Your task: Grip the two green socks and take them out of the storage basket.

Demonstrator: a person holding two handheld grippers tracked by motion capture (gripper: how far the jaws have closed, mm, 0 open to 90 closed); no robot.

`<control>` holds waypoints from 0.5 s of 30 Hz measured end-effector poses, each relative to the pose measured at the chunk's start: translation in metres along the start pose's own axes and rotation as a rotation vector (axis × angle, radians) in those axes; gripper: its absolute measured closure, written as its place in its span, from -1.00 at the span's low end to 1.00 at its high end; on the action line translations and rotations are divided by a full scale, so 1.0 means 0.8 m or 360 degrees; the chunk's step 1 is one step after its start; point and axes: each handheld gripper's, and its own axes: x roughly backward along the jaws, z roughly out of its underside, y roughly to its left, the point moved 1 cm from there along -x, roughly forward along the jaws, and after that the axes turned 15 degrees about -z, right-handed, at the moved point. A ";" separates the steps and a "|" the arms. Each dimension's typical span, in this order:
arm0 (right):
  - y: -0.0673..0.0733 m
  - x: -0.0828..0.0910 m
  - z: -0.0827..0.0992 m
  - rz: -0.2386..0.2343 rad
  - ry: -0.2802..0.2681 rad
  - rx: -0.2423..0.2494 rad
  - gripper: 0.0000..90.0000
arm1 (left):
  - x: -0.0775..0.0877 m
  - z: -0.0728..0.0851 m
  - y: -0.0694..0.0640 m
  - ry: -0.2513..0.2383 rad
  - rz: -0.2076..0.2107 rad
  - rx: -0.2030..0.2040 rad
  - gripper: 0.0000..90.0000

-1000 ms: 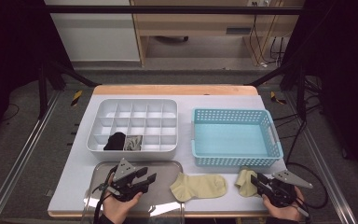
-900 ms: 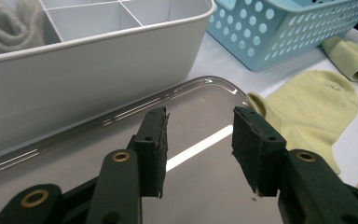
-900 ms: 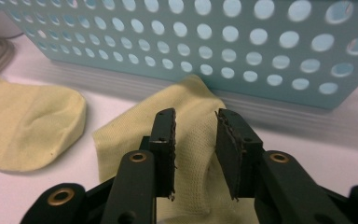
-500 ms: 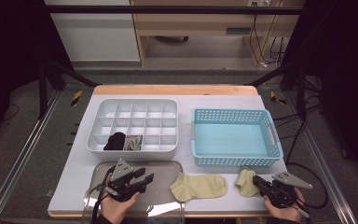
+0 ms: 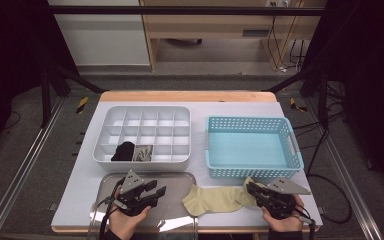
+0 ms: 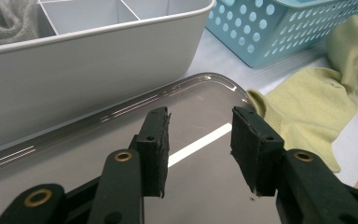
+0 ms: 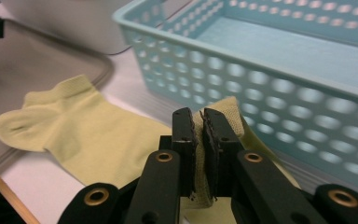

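A pale yellow sock [image 5: 214,199] lies flat on the white table in front of the blue basket [image 5: 252,172]. My right gripper [image 5: 251,189] is shut on the sock's right end. In the right gripper view the fabric is pinched between the jaws [image 7: 199,126], which have just been closing on it, and the rest of the sock [image 7: 74,126] trails left. My left gripper [image 5: 159,192] hovers open over a clear plastic lid [image 5: 180,177], nothing between its jaws [image 6: 200,140]. The sock [image 6: 307,107] lies just right of the lid.
A white compartment box [image 5: 145,112] stands at the back left, with a black sock [image 5: 123,151] and a grey sock [image 5: 142,153] in two front cells. The blue basket has nothing in it. The table's front edge runs close under both hands.
My right gripper has shut on the sock's right end and moved left, lifting that end a little. The left gripper has kept still.
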 end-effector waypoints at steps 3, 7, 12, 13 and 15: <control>0.008 -0.020 -0.002 -0.0052 0.0045 0.0018 0.85 | -0.001 0.000 0.000 0.0001 -0.0001 0.0000 0.23; 0.018 -0.049 -0.003 -0.0132 0.0098 0.0028 0.83 | -0.002 0.000 -0.001 0.0004 0.0000 -0.0006 0.23; 0.022 -0.075 0.001 -0.0169 0.0152 0.0015 0.71 | -0.002 0.000 -0.002 0.0006 -0.0004 -0.0010 0.23; 0.023 -0.078 0.001 -0.0177 0.0150 0.0003 0.65 | -0.003 0.000 -0.002 0.0005 -0.0004 -0.0010 0.23; 0.024 -0.081 0.001 -0.0195 0.0147 0.0006 0.60 | -0.002 0.000 -0.002 0.0004 -0.0004 -0.0011 0.23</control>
